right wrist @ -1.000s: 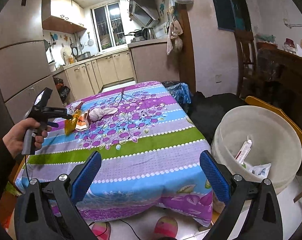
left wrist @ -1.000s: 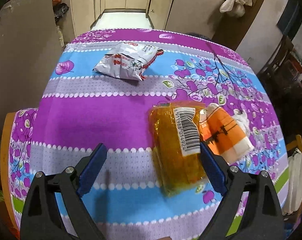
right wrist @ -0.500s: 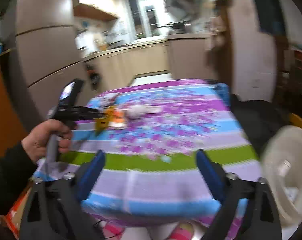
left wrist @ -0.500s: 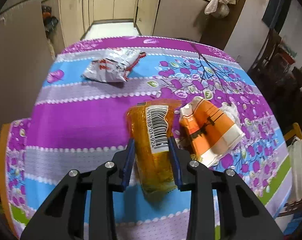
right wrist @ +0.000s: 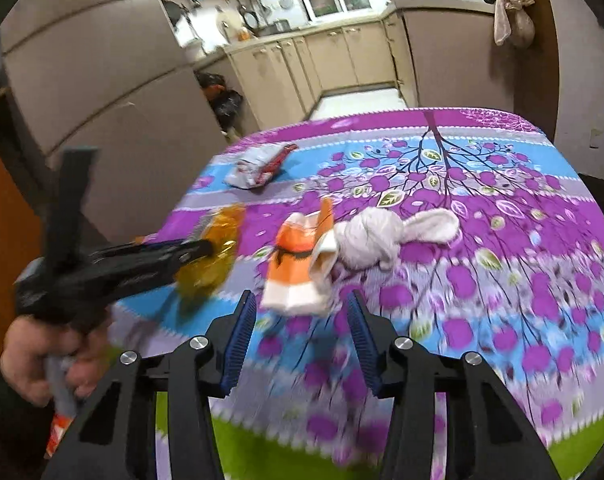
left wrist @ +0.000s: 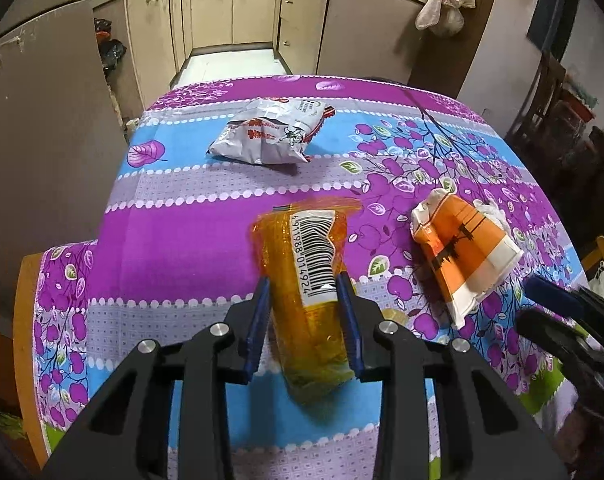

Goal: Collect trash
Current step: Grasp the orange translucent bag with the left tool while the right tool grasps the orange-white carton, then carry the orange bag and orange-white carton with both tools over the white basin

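Your left tongs (left wrist: 304, 320) are clamped on the orange wrapper (left wrist: 306, 280), one blue pad (left wrist: 258, 320) pressed against each long side. The wrapper's long axis runs straight out along the fingers, away from you toward the kitchen cabinets (left wrist: 238, 12), with its crimped far end pointing forward and its near end sticking back between the arms. A white barcode label (left wrist: 318, 256) runs lengthwise down it; the digits read 6911988 014924. In the right wrist view the wrapper (right wrist: 212, 256) appears to be held just above the surface (left wrist: 174, 240).

Your right tongs (right wrist: 300, 324) stand apart, gripping nothing, their gap lined up on the orange-and-white carton (right wrist: 298, 276) just ahead. That carton (left wrist: 466, 256) lies flat on the cloth to the right of the wrapper, its long axis slanting from far-left to near-right; its dark print is too small to read. A knotted white rag (right wrist: 386, 236) touches the carton's far side.

Farther out, near the surface's far left corner, lies a silver snack bag (left wrist: 270, 132) with red lettering you cannot make out.
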Tool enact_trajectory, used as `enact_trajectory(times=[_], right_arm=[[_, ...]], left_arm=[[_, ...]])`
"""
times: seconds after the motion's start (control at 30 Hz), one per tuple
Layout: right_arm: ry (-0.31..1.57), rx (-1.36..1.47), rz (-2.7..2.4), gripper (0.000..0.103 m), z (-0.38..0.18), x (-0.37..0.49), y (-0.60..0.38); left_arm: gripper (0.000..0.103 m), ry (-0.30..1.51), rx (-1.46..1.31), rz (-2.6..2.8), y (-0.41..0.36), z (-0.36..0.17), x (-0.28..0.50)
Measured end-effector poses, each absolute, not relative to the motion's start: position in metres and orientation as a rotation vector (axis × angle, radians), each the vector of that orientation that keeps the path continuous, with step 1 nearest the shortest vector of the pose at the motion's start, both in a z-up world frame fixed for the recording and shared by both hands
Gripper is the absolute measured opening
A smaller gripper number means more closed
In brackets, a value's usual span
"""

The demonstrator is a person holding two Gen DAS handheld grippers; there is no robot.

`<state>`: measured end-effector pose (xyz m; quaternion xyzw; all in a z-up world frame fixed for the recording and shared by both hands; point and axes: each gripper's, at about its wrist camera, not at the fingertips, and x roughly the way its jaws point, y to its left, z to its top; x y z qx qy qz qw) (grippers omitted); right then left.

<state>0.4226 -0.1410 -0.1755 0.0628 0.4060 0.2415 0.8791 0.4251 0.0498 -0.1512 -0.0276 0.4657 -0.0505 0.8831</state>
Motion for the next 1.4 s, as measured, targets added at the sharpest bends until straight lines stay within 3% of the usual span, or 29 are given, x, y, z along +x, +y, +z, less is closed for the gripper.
enact_trajectory(times=[0.1, 0.2, 0.27, 0.33, 0.7, 1.03, 1.4], right_arm=[[0.866, 0.132, 0.495, 0.046, -0.182, 0.436, -0.131], [0.876, 0.124, 0.480, 0.032, -0.189, 0.441, -0.125], [0.877, 0.118, 0.465, 0.015, -0.195, 0.443, -0.122], [0.865, 0.104, 0.448, 0.011, -0.197, 0.442, -0.120], [0.638, 0.031, 0.363, 0.009, -0.152, 0.380, -0.130], [0.433, -0.042, 0.266, 0.009, -0.093, 0.295, -0.161], [0.311, -0.064, 0.136, 0.009, -0.044, 0.222, -0.216]], left_arm=[[0.034, 0.967, -0.067, -0.110, 0.051, -0.153, 0.425], [0.034, 0.961, -0.072, -0.114, 0.053, -0.154, 0.424], [0.033, 0.955, -0.078, -0.113, 0.052, -0.155, 0.423], [0.033, 0.944, -0.074, -0.109, 0.052, -0.155, 0.421], [0.029, 0.848, -0.099, -0.077, 0.051, -0.144, 0.396], [0.029, 0.673, -0.148, -0.122, 0.041, -0.071, 0.341], [0.029, 0.561, -0.127, -0.265, -0.024, -0.010, 0.303]])
